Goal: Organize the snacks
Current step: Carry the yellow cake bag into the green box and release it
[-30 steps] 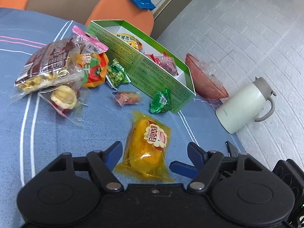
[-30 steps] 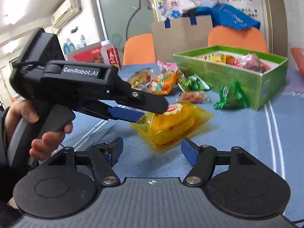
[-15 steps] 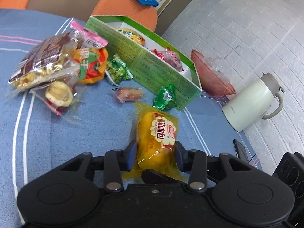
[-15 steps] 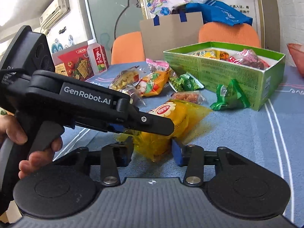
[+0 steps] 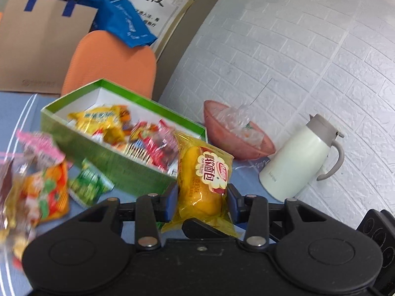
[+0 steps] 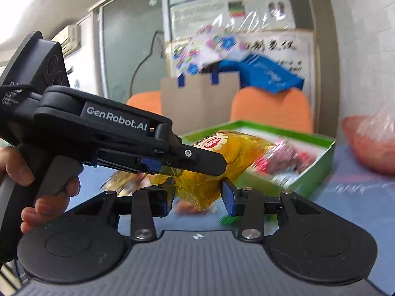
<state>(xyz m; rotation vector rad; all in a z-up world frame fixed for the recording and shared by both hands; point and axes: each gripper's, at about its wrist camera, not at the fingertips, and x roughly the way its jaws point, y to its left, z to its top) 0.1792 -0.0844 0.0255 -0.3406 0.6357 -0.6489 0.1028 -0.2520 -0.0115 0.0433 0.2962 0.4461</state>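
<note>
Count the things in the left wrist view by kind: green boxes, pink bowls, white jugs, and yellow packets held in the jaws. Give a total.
green box: 1
pink bowl: 1
white jug: 1
yellow packet, held in the jaws of the left gripper: 1
Total: 4

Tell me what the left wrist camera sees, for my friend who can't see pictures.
The left gripper is shut on a yellow bread packet, held up near a green box of snacks. A pink bowl and a white jug stand by the wall.
</note>
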